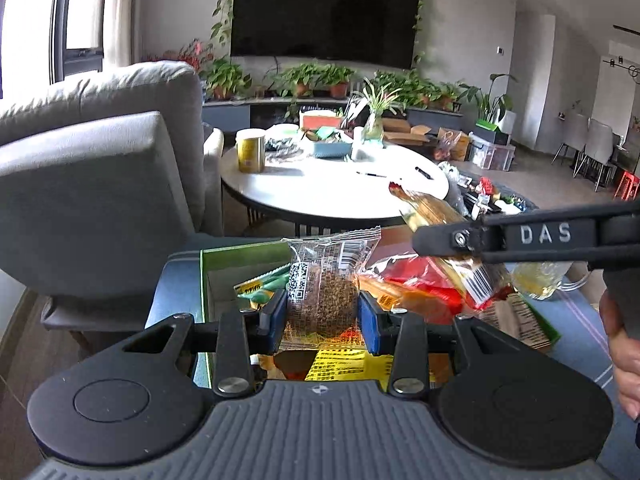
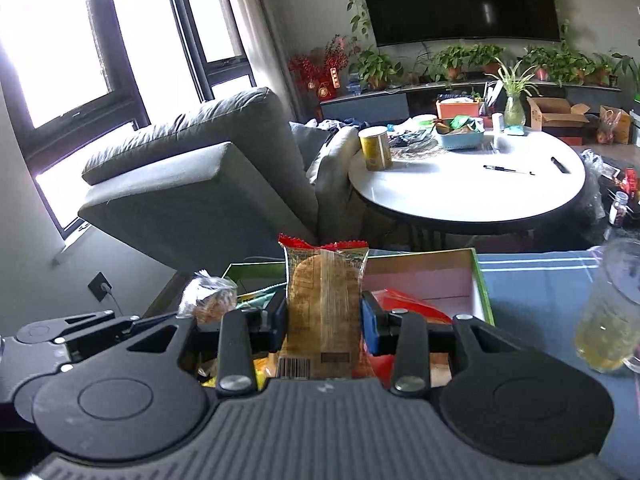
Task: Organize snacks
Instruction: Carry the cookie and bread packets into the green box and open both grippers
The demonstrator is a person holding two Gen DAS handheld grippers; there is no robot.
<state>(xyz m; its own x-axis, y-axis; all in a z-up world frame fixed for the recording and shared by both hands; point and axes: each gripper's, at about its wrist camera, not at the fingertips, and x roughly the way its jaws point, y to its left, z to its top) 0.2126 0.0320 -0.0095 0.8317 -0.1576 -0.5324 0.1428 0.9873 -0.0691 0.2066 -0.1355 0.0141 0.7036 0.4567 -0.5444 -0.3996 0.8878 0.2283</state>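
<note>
My left gripper [image 1: 322, 316] is shut on a clear packet with a brown round cake [image 1: 323, 292] and holds it upright above a green-rimmed snack box [image 1: 224, 256]. My right gripper [image 2: 325, 322] is shut on a golden packet with a red crimped top [image 2: 324, 300], also above the snack box [image 2: 482, 284]. In the left wrist view the right gripper [image 1: 448, 240] reaches in from the right with that golden packet [image 1: 432, 212]. The left gripper's packet shows at the left in the right wrist view [image 2: 210, 298]. Red, green and yellow packets [image 1: 412, 280] lie in the box.
The box sits on a blue striped cloth [image 2: 540, 280]. A glass mug of yellow liquid [image 2: 612, 312] stands to its right. A grey armchair [image 1: 100, 172] is to the left. A round white table [image 1: 332, 188] with a can and a tub stands behind.
</note>
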